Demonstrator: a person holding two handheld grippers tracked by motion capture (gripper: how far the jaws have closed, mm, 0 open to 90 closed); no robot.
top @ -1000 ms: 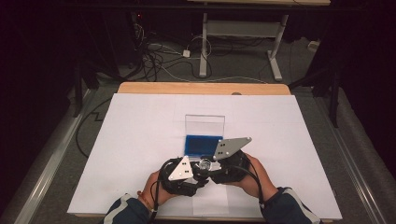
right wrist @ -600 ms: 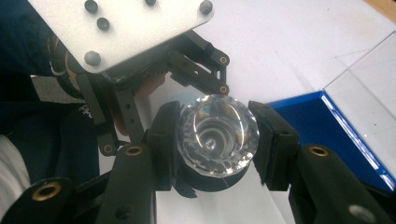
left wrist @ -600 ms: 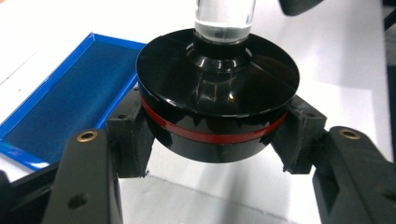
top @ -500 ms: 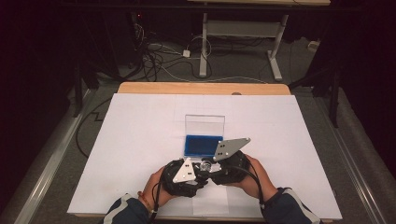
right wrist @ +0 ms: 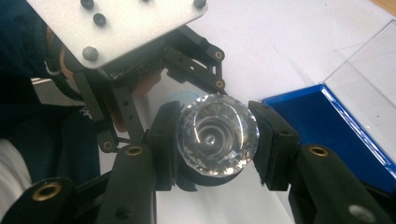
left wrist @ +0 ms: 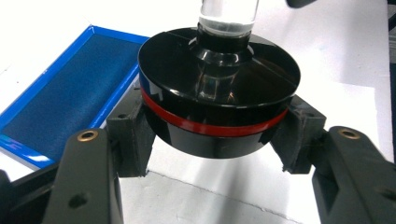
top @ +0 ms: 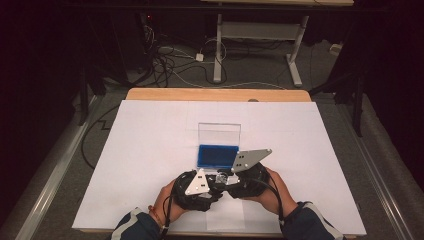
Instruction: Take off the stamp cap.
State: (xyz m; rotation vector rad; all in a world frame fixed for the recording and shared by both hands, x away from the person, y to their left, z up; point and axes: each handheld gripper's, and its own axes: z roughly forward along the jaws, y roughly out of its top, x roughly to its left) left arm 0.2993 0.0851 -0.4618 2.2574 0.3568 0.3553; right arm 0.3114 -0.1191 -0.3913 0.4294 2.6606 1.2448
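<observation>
Left gripper [left wrist: 217, 154] clamped on the black round base [left wrist: 218, 95], right gripper [right wrist: 212, 140] pinching the faceted crystal knob [right wrist: 217, 134], both held together just in front of the blue open case [top: 217, 156].

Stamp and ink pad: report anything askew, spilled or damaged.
Nothing stands out. The stamp is clamped squarely, base in the left tool, clear knob in the right tool. The blue ink pad lies flat, lid open.
</observation>
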